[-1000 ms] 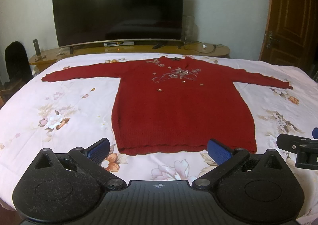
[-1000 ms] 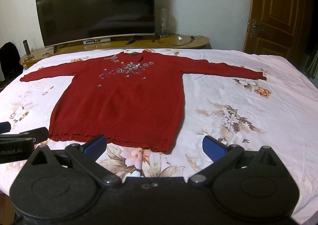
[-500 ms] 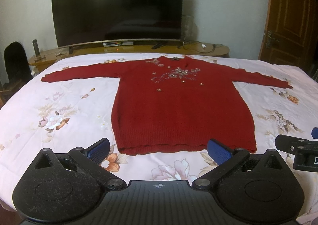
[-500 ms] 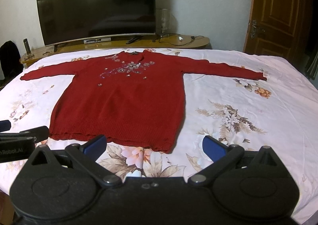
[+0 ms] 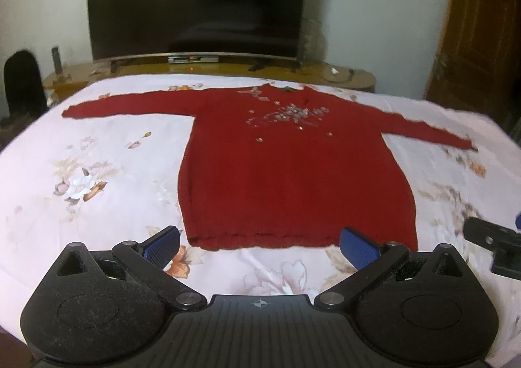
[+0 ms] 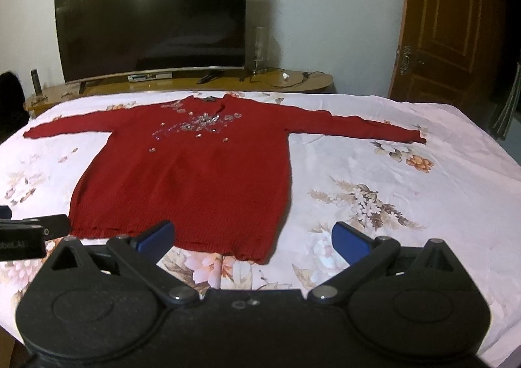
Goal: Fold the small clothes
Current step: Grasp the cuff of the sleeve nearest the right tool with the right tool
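A red knitted long-sleeved sweater with a pale beaded motif on its chest (image 5: 293,172) lies flat and face up on the bed's white sheet printed with pink and brown flowers (image 5: 81,179). Both sleeves are stretched out sideways, the neck points toward the large dark curved television (image 5: 195,3) on its long wooden stand (image 5: 342,78), and the hem is nearest the cameras.

No fold shows yet, so the work looks to be at its very start: the approach before the first grasp.

The left gripper (image 5: 259,246) hovers just short of the hem, roughly in line with the sweater's body. Its blue-padded jaws are spread wide and hold nothing.

The right gripper (image 6: 253,238) hovers over the hem's right corner, jaws likewise wide apart and empty, with the left pad above the cloth and the right pad above bare sheet.

The next move probably calls for each gripper to travel out to a sleeve or a side edge, drop low enough to pinch the knit alone without catching the sheet, then carry it inward across the body. The soft knit may stretch or drag, so lifting before pulling seems wise.

At far right stands a brown panelled wooden door (image 6: 449,20).
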Available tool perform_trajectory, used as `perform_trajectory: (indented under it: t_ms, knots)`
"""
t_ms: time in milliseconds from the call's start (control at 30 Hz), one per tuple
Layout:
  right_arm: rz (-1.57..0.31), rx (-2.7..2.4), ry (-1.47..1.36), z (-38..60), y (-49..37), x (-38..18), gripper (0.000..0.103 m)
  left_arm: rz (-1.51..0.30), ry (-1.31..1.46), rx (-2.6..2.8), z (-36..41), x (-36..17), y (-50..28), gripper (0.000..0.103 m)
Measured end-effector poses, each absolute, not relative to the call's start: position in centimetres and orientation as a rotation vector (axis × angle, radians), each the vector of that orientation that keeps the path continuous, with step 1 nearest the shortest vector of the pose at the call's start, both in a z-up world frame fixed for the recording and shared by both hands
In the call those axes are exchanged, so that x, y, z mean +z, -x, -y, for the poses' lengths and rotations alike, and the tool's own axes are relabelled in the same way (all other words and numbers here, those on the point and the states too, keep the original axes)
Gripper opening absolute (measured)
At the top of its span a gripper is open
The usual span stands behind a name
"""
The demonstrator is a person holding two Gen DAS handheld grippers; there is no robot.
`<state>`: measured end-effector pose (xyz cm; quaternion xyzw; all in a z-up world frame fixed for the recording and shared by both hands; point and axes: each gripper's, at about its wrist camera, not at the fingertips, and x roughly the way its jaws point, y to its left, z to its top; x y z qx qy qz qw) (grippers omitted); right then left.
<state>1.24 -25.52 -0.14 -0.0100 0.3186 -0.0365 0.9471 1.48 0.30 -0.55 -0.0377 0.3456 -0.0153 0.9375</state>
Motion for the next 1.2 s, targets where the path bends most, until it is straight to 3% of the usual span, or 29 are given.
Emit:
perform_trajectory:
  t_ms: [133,300,533,900,933,967,1000,1200]
  knots:
    - [-0.58,-0.1,-0.032,27.4,-1.8,0.6,0.102,-0.693,0.178,-0.099,-1.8,-0.6,-4.1,0.103]
    - [-0.505,-0.138,-0.113,31.3,-4.6,1.1,0.101,-0.588,0.13,-0.08,-2.0,0.3,-9.0,0.103]
    - [-0.39,-0.237,-0.108,35.9,-11.5,-0.3,0.101,-0.595,0.075,-0.069,-1.2,0.0,-19.2,0.103]
    - [-0.435,-0.427,-0.317,51.5,-28.0,-6.0,0.097,-0.615,0.024,0.001,1.4,-6.5,-36.6,0.103]
    - [-0.44,-0.442,-0.346,53.1,-29.2,-6.7,0.083,-0.62,0.012,0.014,1.7,-7.3,-37.9,0.103]
    - [-0.451,-0.461,-0.375,54.7,-30.6,-7.6,0.045,-0.627,0.002,0.025,2.0,-8.1,-39.2,0.103]
    - [-0.478,-0.481,-0.411,56.4,-32.1,-8.6,0.031,-0.638,-0.006,0.037,2.4,-9.1,-40.4,0.103]
    - [-0.493,-0.568,-0.524,62.2,-34.7,-12.9,0.055,-0.676,-0.037,0.038,4.0,-12.6,-43.3,0.103]
